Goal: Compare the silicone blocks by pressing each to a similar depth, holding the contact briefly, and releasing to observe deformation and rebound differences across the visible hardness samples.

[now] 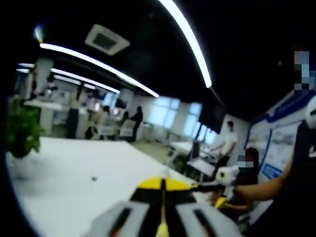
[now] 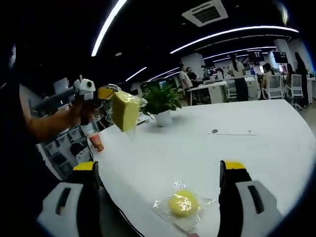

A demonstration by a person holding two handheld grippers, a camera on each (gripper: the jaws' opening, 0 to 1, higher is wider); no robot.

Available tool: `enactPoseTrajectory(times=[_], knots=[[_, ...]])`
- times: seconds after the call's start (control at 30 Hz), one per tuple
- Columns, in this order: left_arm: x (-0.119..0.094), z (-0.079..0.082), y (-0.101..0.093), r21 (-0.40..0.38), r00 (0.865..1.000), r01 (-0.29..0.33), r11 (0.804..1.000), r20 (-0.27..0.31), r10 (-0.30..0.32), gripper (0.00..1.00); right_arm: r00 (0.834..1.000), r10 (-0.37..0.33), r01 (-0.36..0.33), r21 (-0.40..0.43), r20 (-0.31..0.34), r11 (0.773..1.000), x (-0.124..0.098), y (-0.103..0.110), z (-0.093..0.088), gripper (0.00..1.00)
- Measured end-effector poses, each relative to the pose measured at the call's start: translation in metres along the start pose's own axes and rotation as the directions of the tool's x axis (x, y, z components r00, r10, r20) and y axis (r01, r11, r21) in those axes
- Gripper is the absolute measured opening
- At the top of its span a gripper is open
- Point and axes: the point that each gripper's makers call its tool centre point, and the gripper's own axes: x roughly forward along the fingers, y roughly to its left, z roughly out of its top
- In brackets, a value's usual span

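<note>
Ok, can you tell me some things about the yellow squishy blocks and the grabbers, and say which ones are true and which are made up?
1. The left gripper holds a yellow block up in the air. True.
2. The round yellow block is squeezed between the right gripper's jaws. False: those jaws stand wide apart, and the block lies on the white table in a clear wrapper.
3. A potted plant stands on the table. True.
4. The lifted block is round. False: it has flat sides and corners.
5. The table is black. False: it is white.
</note>
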Motion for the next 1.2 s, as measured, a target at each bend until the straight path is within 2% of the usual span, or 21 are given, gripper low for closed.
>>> enactPoseTrajectory(times=[0.17,0.57,0.77,0.87,0.97,1.2], knots=[[0.004,0.003,-0.014,0.016,0.999,0.049,0.999,-0.002,-0.049,0.00,0.998,0.063,-0.063,-0.046,0.006,0.997,0.015,0.015,0.012,0.96],[0.004,0.007,-0.045,0.011,0.993,0.114,0.993,0.014,-0.115,0.00,0.993,0.120,-0.120,-0.085,0.000,0.989,0.042,0.030,0.028,0.96],[0.002,0.001,-0.051,-0.023,0.988,0.154,0.988,0.034,-0.153,0.00,0.981,0.194,-0.191,-0.100,0.026,0.977,0.054,0.052,0.039,0.96],[0.003,0.000,-0.054,-0.029,0.986,0.163,0.986,0.035,-0.162,0.00,0.971,0.236,-0.230,-0.106,0.041,0.967,0.059,0.065,0.044,0.87],[0.002,0.000,-0.056,-0.033,0.985,0.170,0.985,0.040,-0.169,0.00,0.967,0.250,-0.243,-0.123,0.048,0.962,0.063,0.073,0.045,0.83],[0.003,-0.003,-0.066,-0.058,0.979,0.198,0.978,0.058,-0.195,0.00,0.952,0.303,-0.294,-0.154,0.045,0.943,0.072,0.091,0.045,0.67]])
